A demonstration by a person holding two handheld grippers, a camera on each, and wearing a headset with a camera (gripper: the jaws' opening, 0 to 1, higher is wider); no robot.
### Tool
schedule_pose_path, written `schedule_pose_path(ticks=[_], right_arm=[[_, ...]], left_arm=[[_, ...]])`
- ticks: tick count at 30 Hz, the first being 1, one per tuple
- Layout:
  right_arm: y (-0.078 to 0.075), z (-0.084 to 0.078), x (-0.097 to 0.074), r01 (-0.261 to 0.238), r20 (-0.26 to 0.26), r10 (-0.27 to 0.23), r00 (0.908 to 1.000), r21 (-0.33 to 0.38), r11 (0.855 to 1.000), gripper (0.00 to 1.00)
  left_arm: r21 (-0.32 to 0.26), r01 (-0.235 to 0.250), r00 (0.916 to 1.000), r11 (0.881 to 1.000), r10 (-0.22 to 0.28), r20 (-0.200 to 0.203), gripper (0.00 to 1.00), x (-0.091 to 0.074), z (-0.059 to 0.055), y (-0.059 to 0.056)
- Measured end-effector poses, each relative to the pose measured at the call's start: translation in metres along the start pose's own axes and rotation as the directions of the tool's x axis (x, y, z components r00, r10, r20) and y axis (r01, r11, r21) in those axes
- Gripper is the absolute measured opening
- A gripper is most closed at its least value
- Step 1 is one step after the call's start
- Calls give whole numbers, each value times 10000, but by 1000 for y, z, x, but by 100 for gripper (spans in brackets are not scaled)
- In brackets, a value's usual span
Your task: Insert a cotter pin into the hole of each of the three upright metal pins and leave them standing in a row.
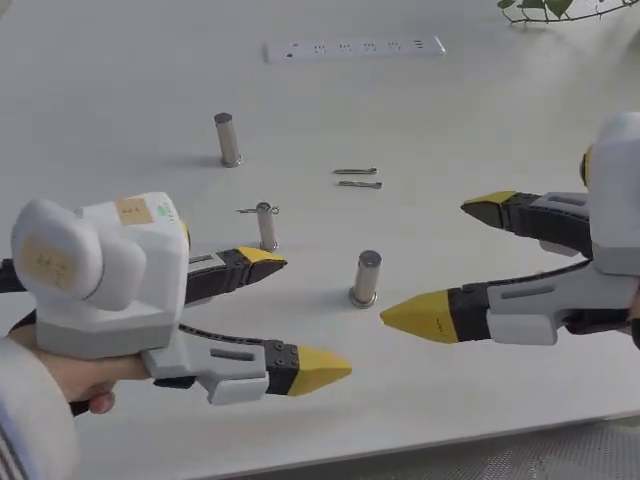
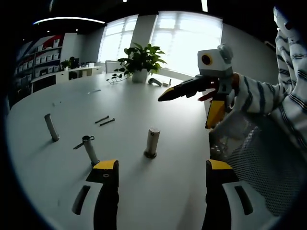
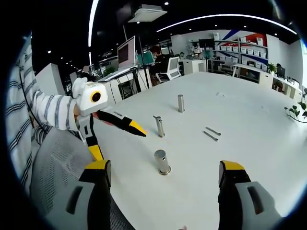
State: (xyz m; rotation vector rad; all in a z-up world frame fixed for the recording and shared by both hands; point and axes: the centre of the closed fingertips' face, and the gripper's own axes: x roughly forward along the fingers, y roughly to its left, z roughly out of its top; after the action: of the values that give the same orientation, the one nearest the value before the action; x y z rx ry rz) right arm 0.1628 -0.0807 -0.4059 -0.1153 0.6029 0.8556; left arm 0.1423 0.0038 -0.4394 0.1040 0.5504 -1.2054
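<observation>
Pins are standing upright on the table, smooth grey metal cylinders, spread along a diagonal and well apart. Far pin is standing bare. Middle pin, thinner, is carrying a thin wire cotter pin sticking out sideways through its top. Near pin, stubby with a flat top and a flared foot, is standing bare, roughly between the two grippers' tips in the head view. Two loose cotter pins are lying parallel, just beside each other, beyond the near pin and touching no pin.

Table is matte white and plain, leaving open surface all around each pin; its front edge is running under the grippers.

Left gripper is hovering with jaws spread wide, holding nothing, yellow pointed tips aiming toward the middle and near pins. A hand is gripping it. Right gripper is likewise gaping wide and empty, tips pointing in from the other side.

A white power strip is lying far back. A leafy plant is sitting at the far table edge.
</observation>
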Motion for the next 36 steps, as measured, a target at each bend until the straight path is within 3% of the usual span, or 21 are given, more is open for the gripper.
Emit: schedule_pose_path(ticks=[6,9,11,12,21,27,36], right_arm=[[-5,-1,-4,168,14,-168,9999,86,9998,92],[-8,-2,-5,205,-56,-205,9998,52,9998,91],[-10,-3,-6,262,-74,-262,9996,35,9996,91],[-11,-4,-6,288,-89,-288,9995,3,9996,90],[-17,-3,-8,403,-92,-404,9991,-123,9991,85],[-27,8,-13,428,81,-425,9991,-481,9979,79],[-49,25,-14,340,-587,-444,9973,-1683,9851,69]], left_arm=[[-434,-448,9990,9981,451,54,88,-14,-6,5],[-934,-597,9976,9938,627,293,92,-18,-6,6],[-1218,-1154,9918,9858,1212,408,99,-20,-6,14],[-1258,-1275,9912,9838,1311,202,99,-22,-11,16],[-1302,-1567,9876,9790,1569,-91,99,-32,-23,19],[-1422,-1541,9876,9778,1570,92,99,-37,-22,18],[-1491,-1600,9866,9758,1629,77,99,-40,-24,16]])
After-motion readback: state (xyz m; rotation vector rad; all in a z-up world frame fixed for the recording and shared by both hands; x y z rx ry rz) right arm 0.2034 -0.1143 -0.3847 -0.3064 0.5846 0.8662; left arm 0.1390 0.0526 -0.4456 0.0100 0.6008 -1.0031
